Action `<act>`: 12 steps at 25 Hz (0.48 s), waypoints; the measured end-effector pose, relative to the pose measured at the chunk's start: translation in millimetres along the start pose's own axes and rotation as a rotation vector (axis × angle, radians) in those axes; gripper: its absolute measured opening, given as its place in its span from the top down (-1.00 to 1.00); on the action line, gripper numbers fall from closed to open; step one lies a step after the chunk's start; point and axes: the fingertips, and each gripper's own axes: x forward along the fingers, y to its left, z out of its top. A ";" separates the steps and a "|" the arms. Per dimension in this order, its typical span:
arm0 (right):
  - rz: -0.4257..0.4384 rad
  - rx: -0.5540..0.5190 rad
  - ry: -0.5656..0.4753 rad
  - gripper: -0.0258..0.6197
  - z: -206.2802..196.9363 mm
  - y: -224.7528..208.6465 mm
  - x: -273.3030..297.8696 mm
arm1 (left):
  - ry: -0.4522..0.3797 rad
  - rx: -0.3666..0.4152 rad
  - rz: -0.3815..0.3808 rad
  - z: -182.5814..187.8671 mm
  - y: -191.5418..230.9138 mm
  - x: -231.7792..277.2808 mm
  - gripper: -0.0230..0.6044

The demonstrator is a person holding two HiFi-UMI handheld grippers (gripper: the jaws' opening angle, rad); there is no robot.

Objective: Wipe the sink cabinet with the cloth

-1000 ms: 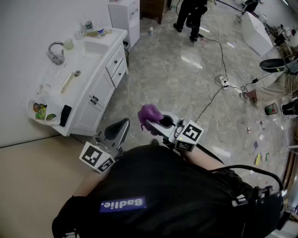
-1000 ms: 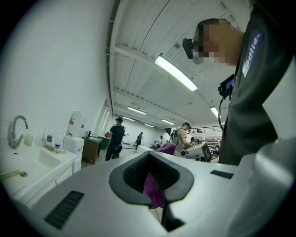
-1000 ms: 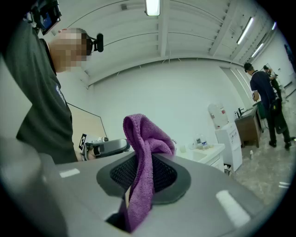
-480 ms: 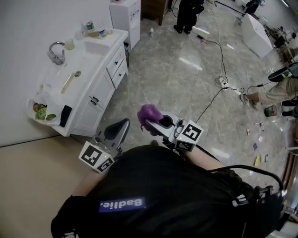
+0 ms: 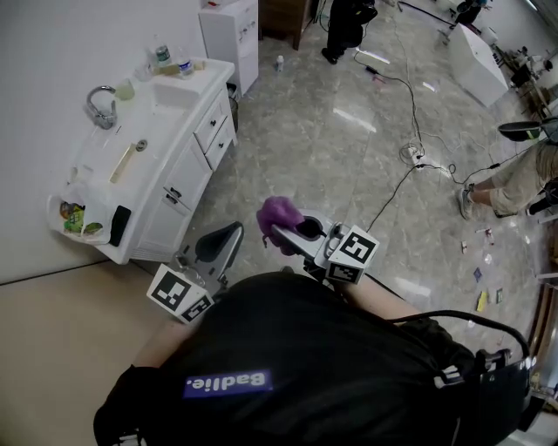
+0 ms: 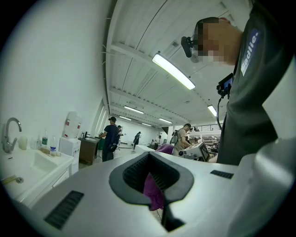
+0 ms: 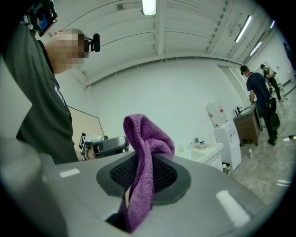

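Note:
The white sink cabinet (image 5: pixel 179 170) stands against the wall at the upper left, with a chrome faucet (image 5: pixel 98 102) and a basin. It also shows small in the right gripper view (image 7: pixel 210 155). My right gripper (image 5: pixel 292 231) is shut on a purple cloth (image 5: pixel 279 212), which bunches above the jaws (image 7: pixel 144 139) and hangs down through them. It is held close to my body, well short of the cabinet. My left gripper (image 5: pixel 220 242) sits beside it with jaws together. A sliver of purple (image 6: pixel 153 192) shows in their slit; I cannot tell whether it is caught there.
Bottles (image 5: pixel 170 57) stand on the counter's far end and a white water dispenser (image 5: pixel 231 30) stands beyond it. A side basket (image 5: pixel 78 218) hangs on the cabinet's near end. Cables (image 5: pixel 417 157) cross the marble floor. A person (image 5: pixel 344 22) stands far off; someone's legs (image 5: pixel 514 183) show at the right.
Both grippers and the cloth keep their places. The head view has drifted a little, so the cabinet sits slightly further left. The people at the far edges have moved.

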 end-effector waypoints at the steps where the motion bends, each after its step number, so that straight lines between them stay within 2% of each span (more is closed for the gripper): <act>1: -0.005 0.009 -0.004 0.69 1.3 -3.3 -1.2 | 0.003 -0.002 -0.001 0.0 0.6 4.4 0.91; 8: -0.047 0.031 -0.024 0.69 5.8 -41.6 -26.4 | 0.021 -0.007 -0.016 -4.5 1.0 44.2 0.91; 12: -0.057 0.084 -0.083 0.69 13.2 -64.3 -47.7 | 0.035 -0.030 -0.001 -13.7 4.9 69.2 0.91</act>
